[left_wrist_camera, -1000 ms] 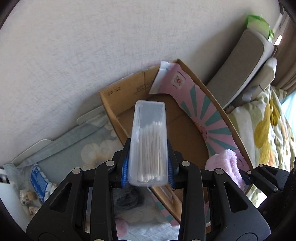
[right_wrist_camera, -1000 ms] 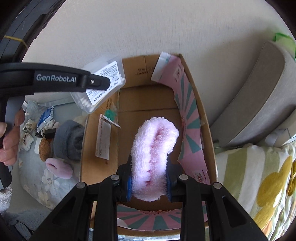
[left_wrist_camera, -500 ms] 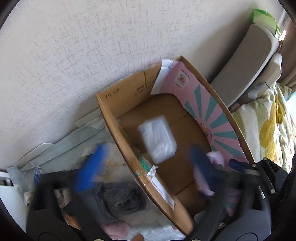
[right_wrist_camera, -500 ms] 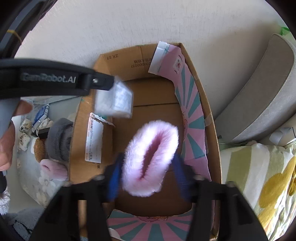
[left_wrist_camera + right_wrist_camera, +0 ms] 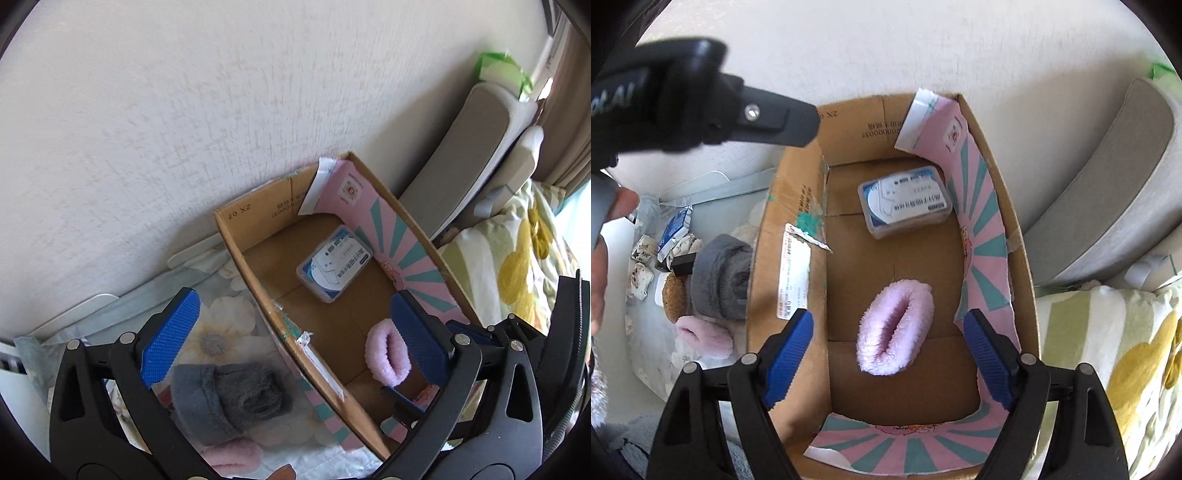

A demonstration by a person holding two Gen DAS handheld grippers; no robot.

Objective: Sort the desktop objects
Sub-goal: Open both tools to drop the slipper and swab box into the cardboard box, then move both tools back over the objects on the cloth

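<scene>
While both jaws gape empty | swab case, pink slipper rest in box

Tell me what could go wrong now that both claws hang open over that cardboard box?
1. The left claw straddles the box wall; moving sideways toward the grey fuzzy item could snag and shift the cardboard box.
2. The right claw hangs open right above the pink fuzzy item; dipping could catch its fluff and lift it out again.
3. The swab box lies against the pink liner, so other items dropped nearby may land on it.
</scene>
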